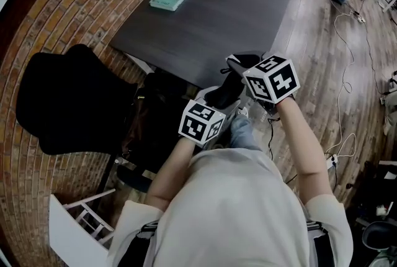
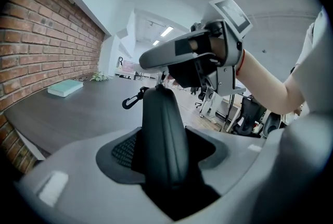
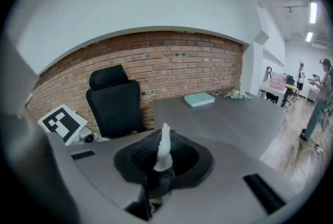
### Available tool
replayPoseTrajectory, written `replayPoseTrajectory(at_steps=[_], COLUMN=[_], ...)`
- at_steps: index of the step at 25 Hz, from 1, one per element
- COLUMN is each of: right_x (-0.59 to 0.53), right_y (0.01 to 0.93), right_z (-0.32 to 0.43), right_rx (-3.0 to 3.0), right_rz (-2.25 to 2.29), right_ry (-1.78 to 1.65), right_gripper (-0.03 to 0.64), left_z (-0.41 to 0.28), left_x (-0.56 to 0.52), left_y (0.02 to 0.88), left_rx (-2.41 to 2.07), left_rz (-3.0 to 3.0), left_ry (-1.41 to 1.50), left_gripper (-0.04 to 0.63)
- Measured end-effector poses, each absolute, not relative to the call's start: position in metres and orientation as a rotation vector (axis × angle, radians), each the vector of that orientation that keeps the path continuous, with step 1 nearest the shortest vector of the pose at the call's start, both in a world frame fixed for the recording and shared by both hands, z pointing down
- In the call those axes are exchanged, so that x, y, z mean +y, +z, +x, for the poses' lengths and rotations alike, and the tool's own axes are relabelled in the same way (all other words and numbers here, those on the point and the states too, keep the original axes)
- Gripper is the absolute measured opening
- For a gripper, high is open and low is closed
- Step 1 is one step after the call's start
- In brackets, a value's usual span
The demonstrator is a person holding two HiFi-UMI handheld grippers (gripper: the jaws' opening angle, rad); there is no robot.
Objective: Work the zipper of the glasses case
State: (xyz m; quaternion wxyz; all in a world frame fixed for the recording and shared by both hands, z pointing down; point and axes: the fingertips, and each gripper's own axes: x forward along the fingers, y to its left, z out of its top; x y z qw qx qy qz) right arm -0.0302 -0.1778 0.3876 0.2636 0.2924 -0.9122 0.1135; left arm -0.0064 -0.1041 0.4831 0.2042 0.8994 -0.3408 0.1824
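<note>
The left gripper (image 2: 165,163) is clamped on the lower part of the black glasses case (image 2: 161,113) and holds it upright in the air, just before the near edge of the dark table (image 1: 248,5). The right gripper (image 3: 162,163) is closed tight on a thin pale strip, most likely the zipper's pull tab (image 3: 164,147), at the top of the case. The tab is narrow and could slip out if the pull is quick. A pull away from the zipper line could jam the slider or twist the case in its clamp. The hanging carabiner clip (image 2: 134,99) may also catch.
</note>
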Motion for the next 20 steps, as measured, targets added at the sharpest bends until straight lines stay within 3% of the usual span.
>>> replayPoseTrajectory(at_steps=[3,20], right_x=[-0.178,-0.191], right_y=[0.375,0.365], right_z=[-0.027,0.0], right_rx=[-2.494,-2.519], right_rz=[0.795,0.816], right_ry=[0.294,0.21], right_gripper=[0.013,0.005], left_z=[-0.012,-0.023], left_x=[-0.108,-0.113], left_y=[0.486,0.46], left_rx=[-0.969,-0.966], left_rz=[2.489,2.479], left_ry=[0.506,0.217], left_gripper=[0.259,0.252])
